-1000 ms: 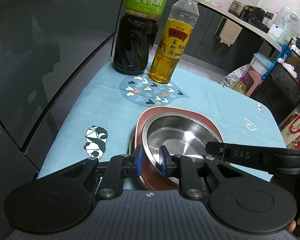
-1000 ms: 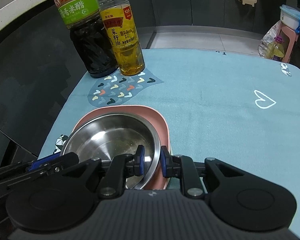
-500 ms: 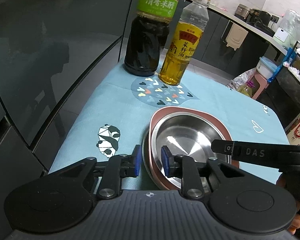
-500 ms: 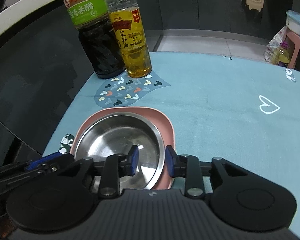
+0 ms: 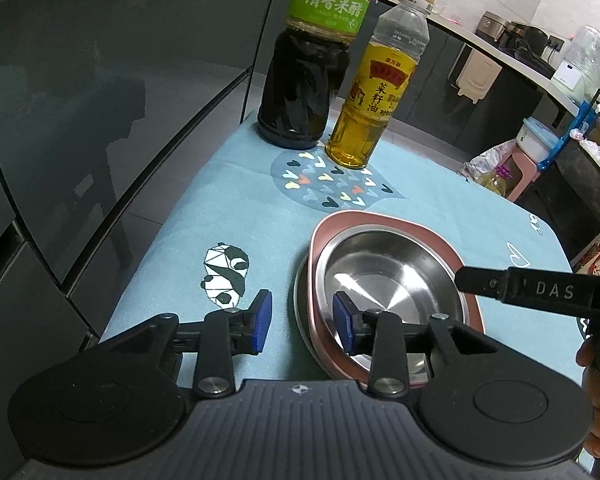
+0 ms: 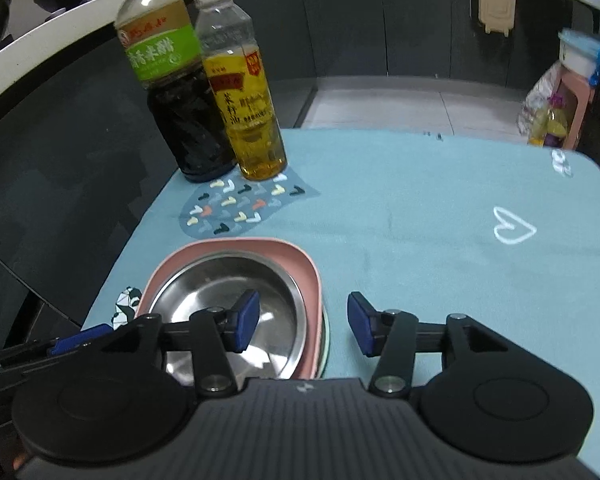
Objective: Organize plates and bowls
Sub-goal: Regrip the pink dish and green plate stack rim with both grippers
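A steel bowl [image 5: 388, 276] sits in a pink plate [image 5: 380, 220], which rests on a flatter plate [image 5: 300, 300], all on the blue mat. My left gripper [image 5: 302, 322] straddles the stack's left rim. Its jaws are opening and the blue pads stand clear of the rim. In the right wrist view my right gripper [image 6: 304, 324] straddles the right rim of the pink plate [image 6: 240, 244] and steel bowl [image 6: 228, 300]. Its jaws are opening too, and the pads touch nothing. One finger of the right gripper [image 5: 520, 290] reaches over the bowl from the right.
A dark vinegar bottle [image 5: 304, 88] and a yellow oil bottle [image 5: 372, 108] stand at the mat's far left corner. The blue mat [image 6: 440, 240] stretches bare to the right. Dark glass drops away on the left. A hand [image 5: 596, 400] shows at the right edge.
Both grippers were shut on opposite rims of the plate stack; their jaws have since spread apart and let go. The stack has stayed in place on the mat.
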